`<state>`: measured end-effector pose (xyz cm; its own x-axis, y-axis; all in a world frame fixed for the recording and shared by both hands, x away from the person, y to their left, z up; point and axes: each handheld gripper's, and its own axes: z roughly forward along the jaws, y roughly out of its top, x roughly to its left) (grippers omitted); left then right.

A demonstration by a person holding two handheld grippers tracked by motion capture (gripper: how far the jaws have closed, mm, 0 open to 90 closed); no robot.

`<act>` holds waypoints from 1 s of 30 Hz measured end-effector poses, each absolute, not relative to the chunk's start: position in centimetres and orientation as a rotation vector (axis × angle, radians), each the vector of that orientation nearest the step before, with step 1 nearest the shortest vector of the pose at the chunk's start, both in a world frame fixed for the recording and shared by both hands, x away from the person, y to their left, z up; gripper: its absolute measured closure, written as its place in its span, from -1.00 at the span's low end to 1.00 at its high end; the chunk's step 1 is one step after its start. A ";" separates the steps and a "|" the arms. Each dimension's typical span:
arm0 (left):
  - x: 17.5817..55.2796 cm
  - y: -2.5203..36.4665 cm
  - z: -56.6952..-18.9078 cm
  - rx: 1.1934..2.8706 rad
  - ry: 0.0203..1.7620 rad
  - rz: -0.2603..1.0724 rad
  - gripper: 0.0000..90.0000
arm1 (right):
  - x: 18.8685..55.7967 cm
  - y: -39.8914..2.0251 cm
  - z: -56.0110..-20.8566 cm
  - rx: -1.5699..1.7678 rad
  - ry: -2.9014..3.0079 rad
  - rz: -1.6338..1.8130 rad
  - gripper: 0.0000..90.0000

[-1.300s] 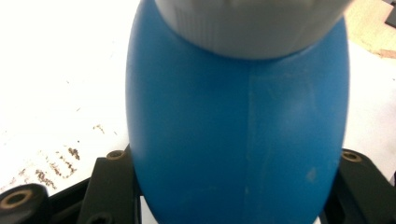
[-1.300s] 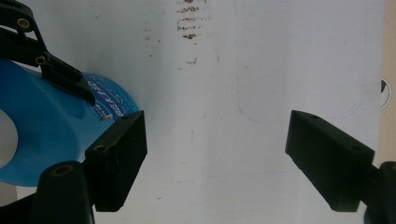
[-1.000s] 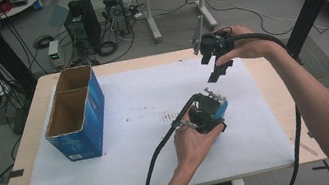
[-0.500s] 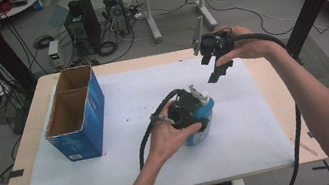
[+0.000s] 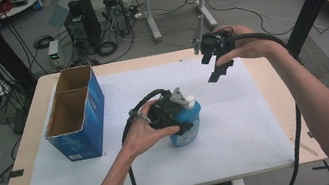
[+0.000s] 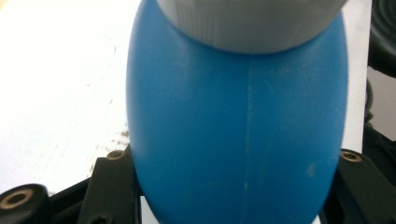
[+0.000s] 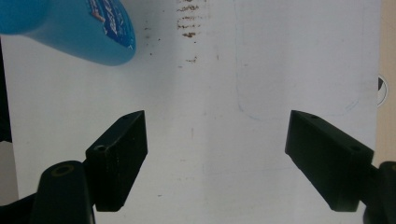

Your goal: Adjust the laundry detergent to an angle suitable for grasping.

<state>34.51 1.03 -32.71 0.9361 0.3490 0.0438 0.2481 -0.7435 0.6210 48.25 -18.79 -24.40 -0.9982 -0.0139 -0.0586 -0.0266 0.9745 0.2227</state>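
Between my left claw's (image 5: pixel 177 118) jaws: blue bottle (image 6: pixel 238 135), clenched at its belly. Smooth rigid plastic, likely slippery, moderate weight; gripping mid-body suits. Right claw (image 7: pixel 215 140) gapes, holding nothing.

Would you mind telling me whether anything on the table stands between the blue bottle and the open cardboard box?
Nothing visible does. The blue plastic bottle, gripped in the left gripper, and the blue-sided cardboard box are separated by bare white paper.

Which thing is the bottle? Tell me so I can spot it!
Find the white sheet covering the table. Near its middle, right of the tall blue open box, the left gripper clamps the blue bottle, the only thing with a white pump top.
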 end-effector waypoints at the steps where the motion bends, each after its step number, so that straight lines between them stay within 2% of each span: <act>1: 34.8 1.7 -32.8 2.440 0.412 0.180 -0.01 | 48.2 -18.7 -24.3 -0.030 3.065 0.345 -0.53; 13: 35.1 3.7 -33.1 2.467 0.257 0.102 -0.02 | 48.1 -18.4 -24.4 -0.035 3.065 0.344 -0.53; 30: 36.2 5.0 -34.0 2.465 0.153 0.025 -0.02 | 48.0 -18.2 -24.6 -0.042 3.068 0.328 -0.54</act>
